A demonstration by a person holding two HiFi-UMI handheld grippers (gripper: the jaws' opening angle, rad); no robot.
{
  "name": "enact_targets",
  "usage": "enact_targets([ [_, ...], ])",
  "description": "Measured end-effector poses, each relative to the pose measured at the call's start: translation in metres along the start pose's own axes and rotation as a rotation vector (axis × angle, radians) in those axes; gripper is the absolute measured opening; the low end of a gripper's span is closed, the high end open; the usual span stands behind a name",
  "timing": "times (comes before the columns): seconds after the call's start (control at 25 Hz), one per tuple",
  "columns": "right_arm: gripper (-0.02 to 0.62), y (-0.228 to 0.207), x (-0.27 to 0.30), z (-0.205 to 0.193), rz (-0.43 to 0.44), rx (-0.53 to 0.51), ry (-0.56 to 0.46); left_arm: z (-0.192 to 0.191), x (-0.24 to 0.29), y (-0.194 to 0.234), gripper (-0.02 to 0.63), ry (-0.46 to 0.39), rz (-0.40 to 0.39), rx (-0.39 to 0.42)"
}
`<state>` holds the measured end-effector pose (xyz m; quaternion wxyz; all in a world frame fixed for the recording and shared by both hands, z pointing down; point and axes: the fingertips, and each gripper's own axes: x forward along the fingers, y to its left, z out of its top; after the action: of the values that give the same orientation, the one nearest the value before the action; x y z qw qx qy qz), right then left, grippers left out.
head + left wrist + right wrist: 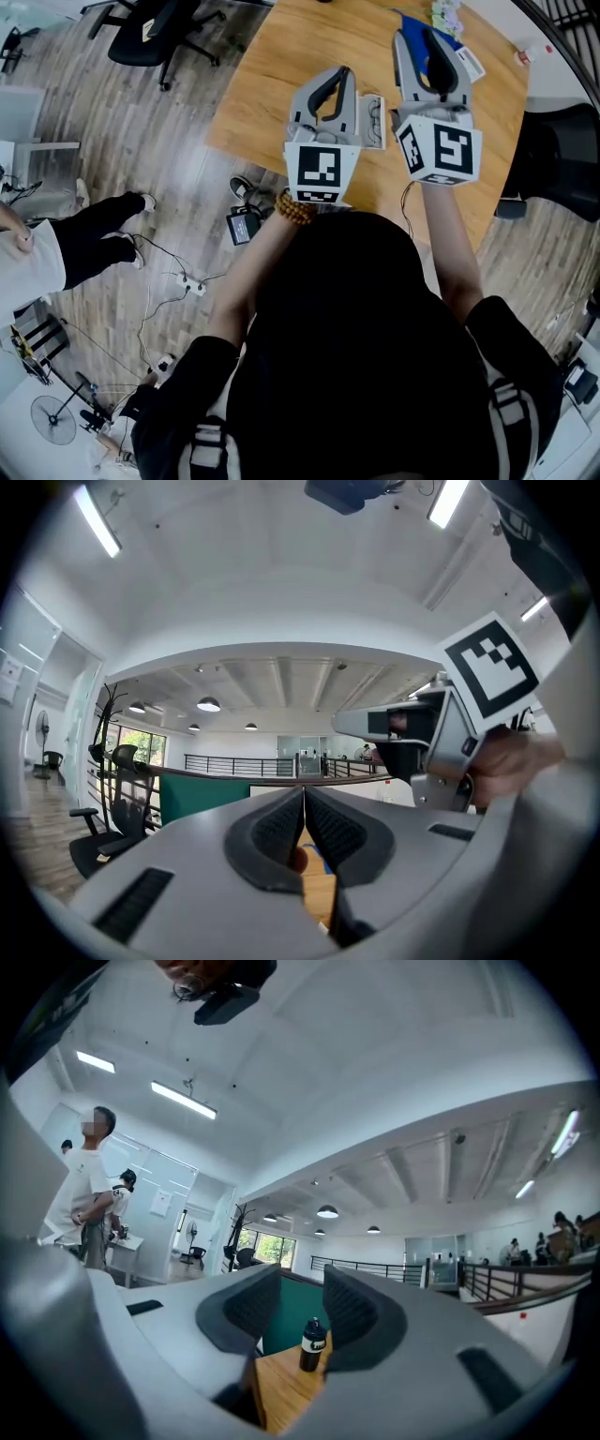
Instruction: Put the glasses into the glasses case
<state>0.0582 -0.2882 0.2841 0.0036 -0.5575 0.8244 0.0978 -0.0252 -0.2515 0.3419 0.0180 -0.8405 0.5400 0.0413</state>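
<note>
In the head view the left hand-held gripper [343, 77] is held over the near part of the wooden worktop [272, 84]. The right hand-held gripper [424, 39] is just beside it and reaches further across the board. Between the two units the pale glasses case [373, 122] lies on the worktop, its left edge hidden behind the left unit. Whether the glasses are inside it cannot be resolved, and the case appears in this view only. Jaw state is readable only in the gripper views. In the left gripper view the left hand-held gripper [304, 803] has its pads pressed together with nothing clamped. At the right of that view are the other unit's marker cube [492, 667] and the hand [511, 761] gripping it. In the right gripper view the right hand-held gripper [302, 1293] has its pads a narrow gap apart and empty. Through the gap a dark bottle [312, 1344] stands upright further along the worktop, before a green partition [291, 1312].
</note>
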Motion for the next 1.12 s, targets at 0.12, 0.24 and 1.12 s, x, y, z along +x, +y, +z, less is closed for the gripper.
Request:
enact_targets([
  [0.12, 0.127, 0.008, -0.015, -0.01, -0.023, 0.005, -0.013, 0.001, -0.006, -0.001, 0.023, -0.014, 0.01, 0.01],
  [0.24, 0.097, 0.018, -0.025, -0.022, -0.03, -0.003, -0.009, 0.001, -0.011, 0.002, 0.023, -0.028, 0.021, 0.018],
  [1.12, 0.006, 0.052, -0.057, -0.104, -0.017, -0.004, 0.055, -0.034, -0.028, -0.002, 0.023, -0.053, 0.03, 0.057],
])
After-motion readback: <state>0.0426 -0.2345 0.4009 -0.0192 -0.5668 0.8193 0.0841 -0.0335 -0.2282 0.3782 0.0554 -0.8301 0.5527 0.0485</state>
